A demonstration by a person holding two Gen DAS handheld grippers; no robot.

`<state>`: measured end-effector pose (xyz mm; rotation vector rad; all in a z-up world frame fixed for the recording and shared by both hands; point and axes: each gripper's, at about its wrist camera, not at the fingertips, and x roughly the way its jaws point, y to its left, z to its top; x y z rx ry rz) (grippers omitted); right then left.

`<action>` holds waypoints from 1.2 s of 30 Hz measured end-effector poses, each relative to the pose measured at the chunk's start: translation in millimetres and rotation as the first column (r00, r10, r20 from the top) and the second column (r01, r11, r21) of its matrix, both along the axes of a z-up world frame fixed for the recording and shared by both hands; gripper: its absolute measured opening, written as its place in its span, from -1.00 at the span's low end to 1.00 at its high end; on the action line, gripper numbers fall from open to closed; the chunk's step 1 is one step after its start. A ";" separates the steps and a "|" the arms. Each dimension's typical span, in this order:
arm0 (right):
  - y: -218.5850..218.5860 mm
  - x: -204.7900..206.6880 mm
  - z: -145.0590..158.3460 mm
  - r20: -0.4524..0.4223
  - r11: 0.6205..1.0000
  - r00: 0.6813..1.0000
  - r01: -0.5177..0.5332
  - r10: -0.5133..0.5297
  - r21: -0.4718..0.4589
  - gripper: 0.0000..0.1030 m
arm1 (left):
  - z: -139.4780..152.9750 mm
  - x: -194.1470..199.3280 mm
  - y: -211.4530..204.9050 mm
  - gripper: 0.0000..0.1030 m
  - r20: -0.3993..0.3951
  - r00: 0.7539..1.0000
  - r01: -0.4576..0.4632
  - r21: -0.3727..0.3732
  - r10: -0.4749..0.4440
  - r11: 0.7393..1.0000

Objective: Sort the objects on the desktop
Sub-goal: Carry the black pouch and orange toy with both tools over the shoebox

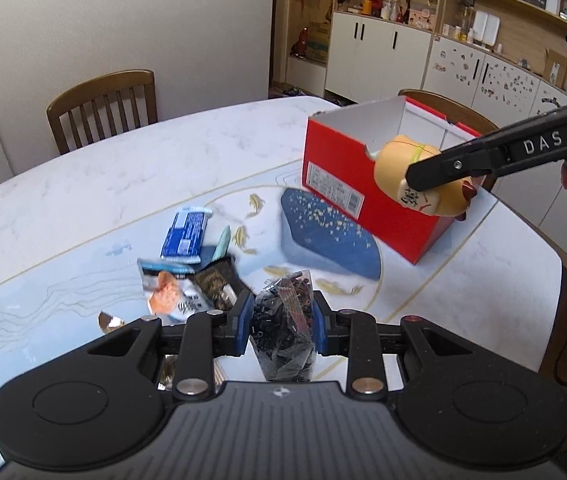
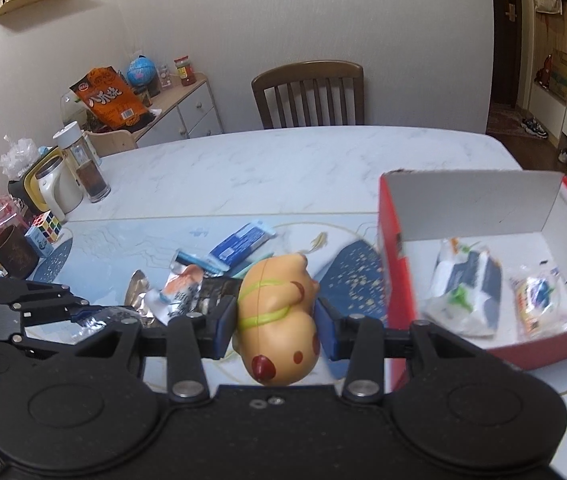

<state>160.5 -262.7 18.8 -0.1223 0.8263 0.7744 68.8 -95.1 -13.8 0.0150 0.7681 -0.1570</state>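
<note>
White marbled tabletop (image 2: pixel 283 160) carries a red box (image 2: pixel 395 272) and wrappers. Wooden chair (image 2: pixel 309 94) stands behind. Left hand-held gripper (image 1: pixel 283 326) grasps a dark packet (image 1: pixel 283 320); right hand-held gripper (image 2: pixel 277 322) grasps a tan toy (image 2: pixel 279 320).

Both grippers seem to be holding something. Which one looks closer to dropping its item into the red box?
The right one, probably. The right gripper holds the tan toy right beside the red box, near its open top. The left gripper holds its dark bag farther back, over the snack packets.
</note>
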 end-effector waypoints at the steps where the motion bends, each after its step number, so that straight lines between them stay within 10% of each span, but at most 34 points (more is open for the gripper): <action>1: -3.2 2.9 1.5 0.002 1.000 1.000 -0.001 0.001 -0.002 -0.19 | 2.4 2.8 -2.0 -0.44 -0.001 1.000 -0.007 0.000 0.007 1.000; 36: -123.5 102.6 11.8 0.004 0.998 0.999 0.054 -0.054 -0.042 -0.19 | 54.1 99.6 -116.8 -0.44 0.041 0.997 0.067 -0.024 -0.066 0.997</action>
